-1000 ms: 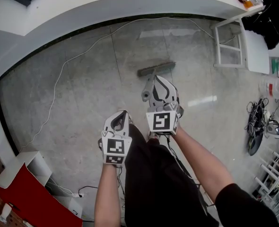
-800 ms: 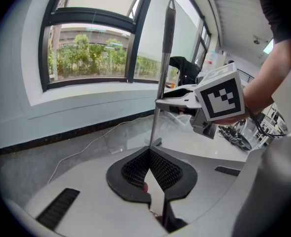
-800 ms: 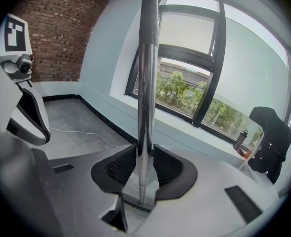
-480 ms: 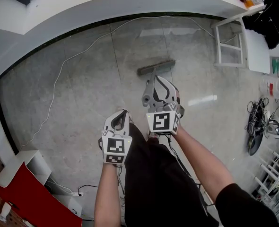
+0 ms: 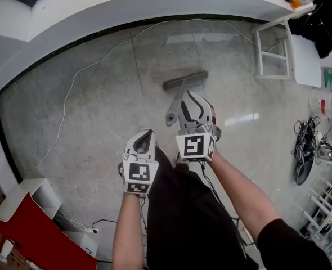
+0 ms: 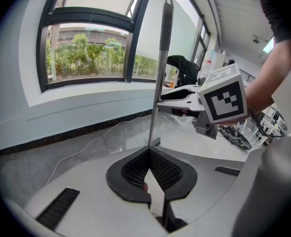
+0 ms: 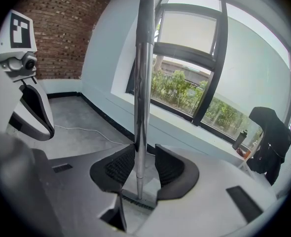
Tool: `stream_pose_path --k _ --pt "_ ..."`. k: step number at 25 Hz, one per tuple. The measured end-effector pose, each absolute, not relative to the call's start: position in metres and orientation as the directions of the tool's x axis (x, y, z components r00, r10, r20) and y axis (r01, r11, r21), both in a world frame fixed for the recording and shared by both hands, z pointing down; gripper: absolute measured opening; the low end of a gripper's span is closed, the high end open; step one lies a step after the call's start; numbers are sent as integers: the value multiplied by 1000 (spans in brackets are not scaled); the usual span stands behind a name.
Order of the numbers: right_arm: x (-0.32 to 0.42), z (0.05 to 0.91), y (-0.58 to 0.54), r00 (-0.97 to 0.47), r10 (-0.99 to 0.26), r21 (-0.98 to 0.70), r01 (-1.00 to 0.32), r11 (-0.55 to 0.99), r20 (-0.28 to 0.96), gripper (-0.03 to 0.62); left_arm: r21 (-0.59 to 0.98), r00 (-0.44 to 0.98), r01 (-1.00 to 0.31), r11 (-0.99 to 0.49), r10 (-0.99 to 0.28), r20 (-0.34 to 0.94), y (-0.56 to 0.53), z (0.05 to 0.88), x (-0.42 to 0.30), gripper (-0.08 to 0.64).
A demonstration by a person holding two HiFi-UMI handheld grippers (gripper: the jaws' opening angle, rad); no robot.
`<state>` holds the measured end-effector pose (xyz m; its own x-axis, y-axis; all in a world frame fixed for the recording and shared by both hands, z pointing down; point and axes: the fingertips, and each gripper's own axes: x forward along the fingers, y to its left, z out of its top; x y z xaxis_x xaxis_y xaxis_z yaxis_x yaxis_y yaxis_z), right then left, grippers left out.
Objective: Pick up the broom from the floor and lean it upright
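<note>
- The broom (image 7: 143,83) stands near upright. Its head (image 5: 185,80) is on the floor (image 5: 98,111), well apart from the wall (image 5: 126,16).
- The right claw (image 7: 144,151) has just been opening. The handle runs between its jaws, close to one pad and clear of the other, so nothing grips it now.
- The left claw (image 6: 149,154) is closed on nothing, beside the right one.
- Judged step: letting go. Nothing visible props the handle, so it looks ready to topple.
- To do it well, hold the open jaws around the handle as a fence and tip it toward a support. Draw back only once it rests steady.
- Back straight off along the jaws so neither pad knocks it.
</note>
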<state>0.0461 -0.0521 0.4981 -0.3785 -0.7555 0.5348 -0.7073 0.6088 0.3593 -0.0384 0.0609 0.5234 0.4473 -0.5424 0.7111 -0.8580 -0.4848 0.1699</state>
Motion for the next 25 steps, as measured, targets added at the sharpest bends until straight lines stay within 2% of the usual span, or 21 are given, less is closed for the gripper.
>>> stream_pose_path --k 10,15,25 --pt "66 492 -36 -358 -749 340 -725 599 557 115 161 450 -851 -500 -537 714 68 507 -27 6" --pt "79 485 -33 -353 -749 319 -743 589 561 17 151 454 -842 -518 -529 717 74 496 -19 6" --pt "92 426 -2 -428 -695 238 -726 645 578 8 168 480 -827 -536 -518 708 91 440 11 6"
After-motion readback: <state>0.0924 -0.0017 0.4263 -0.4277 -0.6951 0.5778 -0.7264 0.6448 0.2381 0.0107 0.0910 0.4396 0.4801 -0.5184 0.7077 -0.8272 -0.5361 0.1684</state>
